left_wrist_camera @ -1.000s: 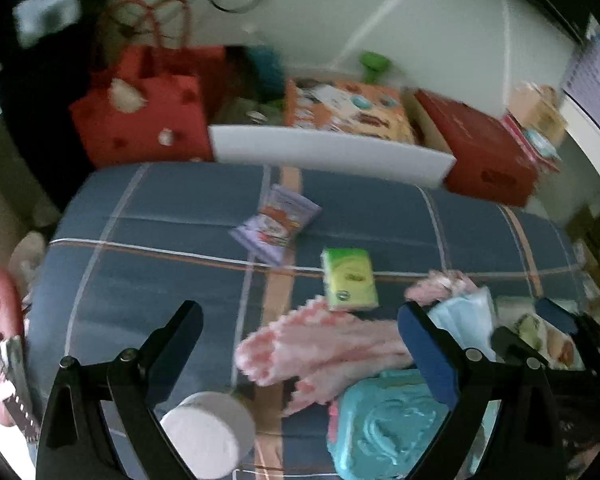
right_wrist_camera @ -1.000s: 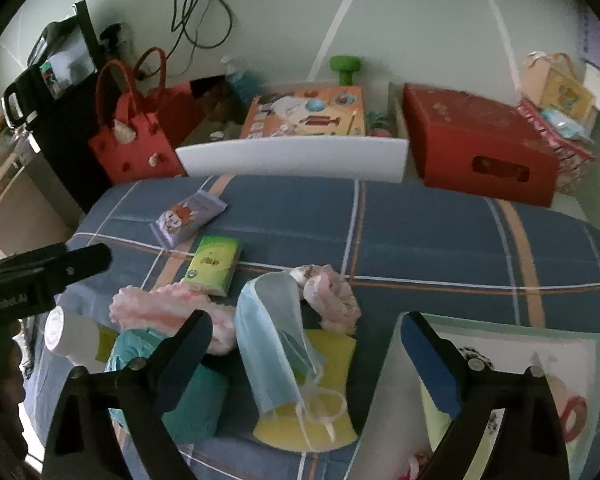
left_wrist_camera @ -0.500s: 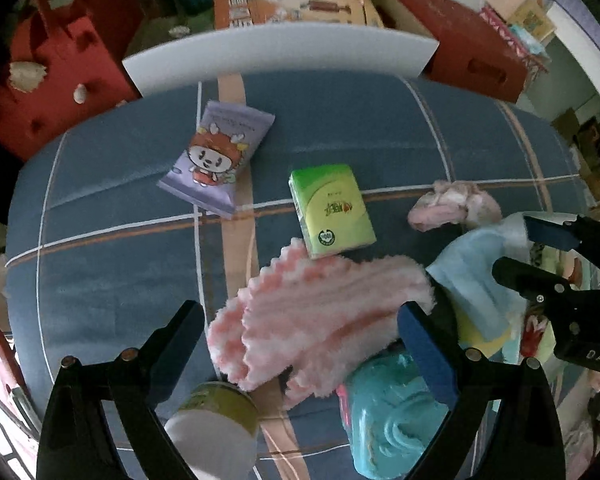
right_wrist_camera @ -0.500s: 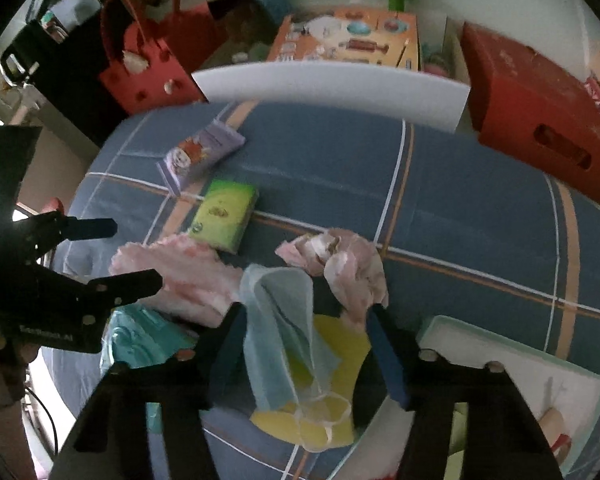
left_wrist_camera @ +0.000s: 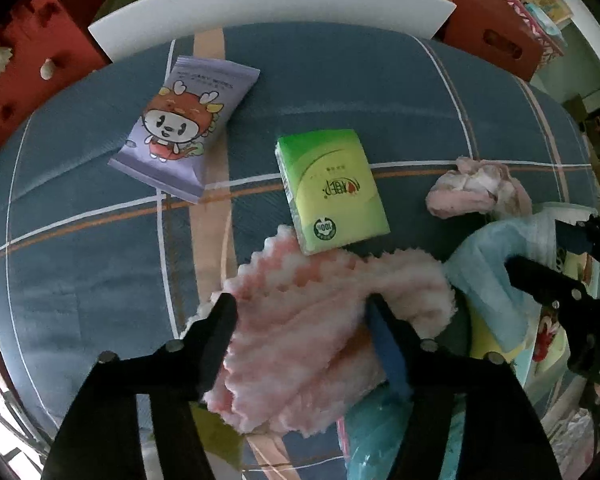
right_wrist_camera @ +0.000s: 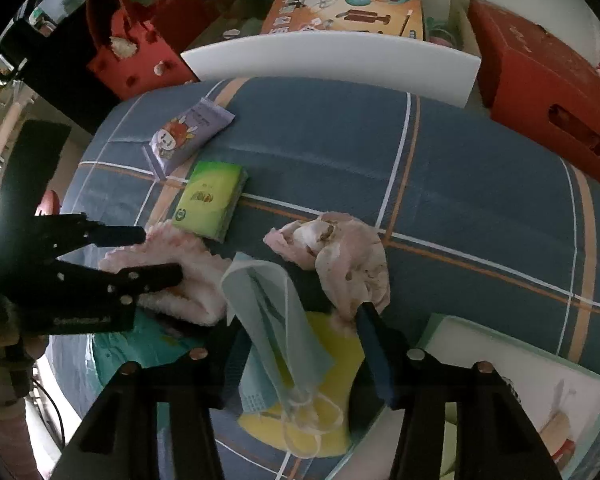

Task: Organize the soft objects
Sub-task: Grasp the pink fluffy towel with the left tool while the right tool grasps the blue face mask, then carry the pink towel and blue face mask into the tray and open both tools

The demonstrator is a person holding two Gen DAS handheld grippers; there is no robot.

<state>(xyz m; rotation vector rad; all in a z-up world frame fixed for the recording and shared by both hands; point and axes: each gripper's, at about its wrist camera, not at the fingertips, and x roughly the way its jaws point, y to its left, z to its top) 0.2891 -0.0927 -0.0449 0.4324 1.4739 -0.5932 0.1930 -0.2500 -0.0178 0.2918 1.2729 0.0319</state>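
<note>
1. Far left, beyond the blue plaid bed (right_wrist_camera: 480,184), a red felt bag (right_wrist_camera: 140,52) stands on the floor next to a white board (right_wrist_camera: 332,60) propped along the bed's far edge.
2. On the bed, a purple snack packet (left_wrist_camera: 184,120) lies apart from the rest; a green tissue pack (left_wrist_camera: 332,188) sits near it, its lower corner touching the pink fluffy cloth (left_wrist_camera: 312,320).
3. The left tongs (left_wrist_camera: 300,320) point down over that pink fluffy cloth, the jaws closing with the cloth between them; the blue-padded finger already dents the pile, though I cannot tell whether both sides press firmly.
4. Under the cloth's near edge lies a teal pouch (left_wrist_camera: 376,436), partly covered.
5. Right of centre, a light blue face mask (right_wrist_camera: 276,320) drapes across a yellow sponge (right_wrist_camera: 332,364); the right tongs (right_wrist_camera: 300,344) straddle it, jaws closing, mask between them and not visibly pinched.
6. A crumpled pink rag (right_wrist_camera: 340,252) lies against the right tongs' blue-padded finger, crowding that side.
7. Far right, a picture book (right_wrist_camera: 532,384) lies on the bed; a red box (right_wrist_camera: 548,92) stands beyond.
</note>
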